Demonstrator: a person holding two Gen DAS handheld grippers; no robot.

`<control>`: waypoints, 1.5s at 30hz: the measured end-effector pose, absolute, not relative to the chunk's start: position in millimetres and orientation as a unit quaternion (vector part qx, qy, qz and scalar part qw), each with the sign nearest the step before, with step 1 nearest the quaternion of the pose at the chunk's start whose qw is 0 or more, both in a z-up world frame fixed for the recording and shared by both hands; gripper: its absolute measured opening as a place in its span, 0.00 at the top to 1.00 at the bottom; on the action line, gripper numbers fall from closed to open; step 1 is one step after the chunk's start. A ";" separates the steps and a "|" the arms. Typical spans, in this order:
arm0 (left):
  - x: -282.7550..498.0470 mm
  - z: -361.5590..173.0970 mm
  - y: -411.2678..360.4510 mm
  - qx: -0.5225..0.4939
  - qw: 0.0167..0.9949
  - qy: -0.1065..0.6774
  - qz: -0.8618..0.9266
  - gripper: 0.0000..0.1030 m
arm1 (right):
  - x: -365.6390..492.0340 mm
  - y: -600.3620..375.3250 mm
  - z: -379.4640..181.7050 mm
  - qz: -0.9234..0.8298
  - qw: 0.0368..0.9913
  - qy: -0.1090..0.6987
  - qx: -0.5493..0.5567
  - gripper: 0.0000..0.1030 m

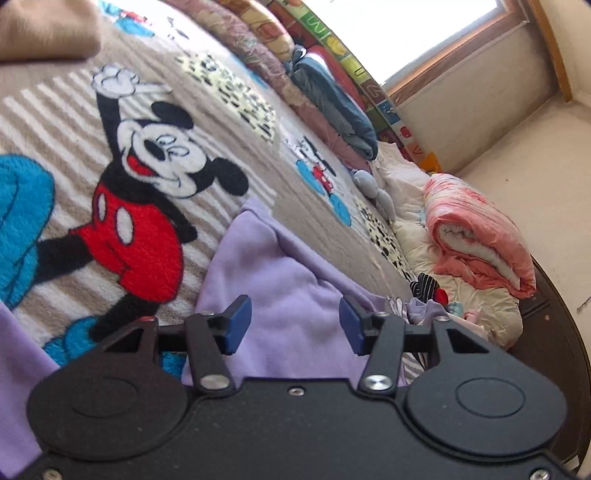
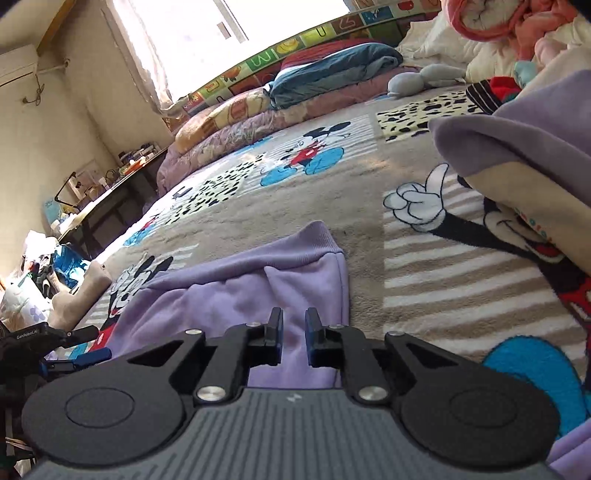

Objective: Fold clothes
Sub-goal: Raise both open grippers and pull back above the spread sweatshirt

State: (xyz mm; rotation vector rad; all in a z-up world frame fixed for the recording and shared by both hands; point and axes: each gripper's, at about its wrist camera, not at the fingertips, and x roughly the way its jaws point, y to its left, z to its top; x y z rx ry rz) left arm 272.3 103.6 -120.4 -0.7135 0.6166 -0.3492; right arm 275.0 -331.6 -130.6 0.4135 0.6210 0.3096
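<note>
Fold barely begun | my left claw (image 1: 294, 322) apart over purple garment (image 1: 284, 280) | my right claw (image 2: 294, 329) clamped on its fabric | folding left

Counts, quick look:
Lilac garment (image 2: 258, 273): 1 spread on blanket (image 1: 66, 110); 2nd lilac piece (image 2: 517, 136) at right edge, can't tell if same item.
Grippers: 2, left gripper (image 1: 294, 323), right gripper (image 2: 294, 330).
Mouse figures on blanket: approx 4 visible.
Pink rolled quilt (image 1: 476, 236): 1.
Blue folded quilt (image 2: 332, 68): 1.
Grey plush toy (image 2: 424, 79): 1.
Window (image 1: 424, 33): 1.
</note>
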 end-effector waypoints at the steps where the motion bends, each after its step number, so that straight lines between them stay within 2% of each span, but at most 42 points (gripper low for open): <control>1: 261.5 -113.8 104.4 -0.340 0.879 0.288 -0.168 0.48 | 261.3 -328.4 -126.8 0.154 0.922 0.298 0.193 0.84; 3: 244.8 -110.8 105.2 -0.348 0.876 0.284 -0.175 0.47 | 235.4 -321.8 -122.3 0.159 0.926 0.293 0.175 0.85; 6: 232.7 -133.4 99.1 -0.358 0.863 0.313 -0.169 0.41 | 214.1 -317.5 -146.4 0.150 0.923 0.310 0.173 0.81; 8: 229.9 -157.3 94.2 -0.358 0.858 0.335 -0.152 0.41 | 203.5 -319.0 -167.5 0.119 0.928 0.307 0.175 0.92; 9: 224.0 -163.1 95.3 -0.359 0.864 0.324 -0.141 0.58 | 196.8 -320.1 -170.7 0.106 0.932 0.297 0.179 0.94; 11: 210.0 -152.9 91.2 -0.355 0.873 0.297 -0.152 0.51 | 176.0 -318.0 -155.6 0.094 0.947 0.256 0.169 0.86; 13: 194.9 -131.7 84.0 -0.348 0.880 0.269 -0.179 0.36 | 154.7 -315.9 -142.7 0.107 0.953 0.235 0.160 0.69; 15: 184.3 -122.8 75.2 -0.348 0.878 0.264 -0.196 0.35 | 138.5 -314.2 -141.4 0.111 0.952 0.242 0.153 0.63; 18: 191.3 -154.4 62.8 -0.369 0.851 0.325 -0.184 0.27 | 125.4 -312.5 -161.0 0.102 0.939 0.295 0.148 0.64; 19: 192.7 -164.3 60.3 -0.363 0.851 0.343 -0.164 0.39 | 120.0 -313.8 -166.3 0.092 0.938 0.296 0.153 0.67; 24: 152.6 -135.8 42.5 -0.334 0.873 0.295 -0.198 0.30 | 75.8 -317.1 -146.7 0.095 0.952 0.236 0.168 0.65; 25: 142.6 -133.0 38.3 -0.326 0.881 0.285 -0.191 0.27 | 69.6 -316.6 -148.2 0.099 0.951 0.242 0.164 0.61; 27: 132.3 -147.4 29.3 -0.317 0.883 0.308 -0.161 0.26 | 67.7 -312.3 -162.9 0.089 0.942 0.290 0.145 0.61; 29: 120.8 -154.4 11.9 -0.239 0.908 0.312 -0.145 0.32 | 60.2 -305.4 -164.9 0.081 0.948 0.286 0.111 0.65; 31: 104.8 -145.4 -11.3 -0.130 0.937 0.296 -0.129 0.32 | 50.4 -294.8 -155.1 0.090 0.958 0.260 0.074 0.64; 33: 81.8 -134.7 -34.9 -0.010 0.963 0.249 -0.107 0.32 | 38.8 -285.6 -147.5 0.105 0.967 0.228 0.050 0.60; 35: 68.1 -140.3 -49.0 0.067 0.967 0.234 -0.074 0.30 | 32.5 -273.3 -147.0 0.123 0.968 0.217 0.020 0.58; 39: 65.1 -177.0 -40.9 0.076 0.956 0.276 -0.068 0.29 | 32.2 -244.3 -160.4 0.148 0.956 0.251 -0.032 0.56; 41: 65.0 -167.5 -37.8 0.081 0.953 0.281 -0.077 0.29 | 29.8 -232.5 -164.4 0.146 0.952 0.264 -0.053 0.55; 44: 55.1 -156.5 -24.8 0.066 0.969 0.235 -0.043 0.29 | 12.2 -221.5 -152.3 0.159 0.958 0.229 -0.071 0.56; 45: 55.7 -158.3 -21.7 0.070 0.967 0.242 -0.031 0.29 | 7.6 -217.6 -151.3 0.166 0.959 0.219 -0.078 0.56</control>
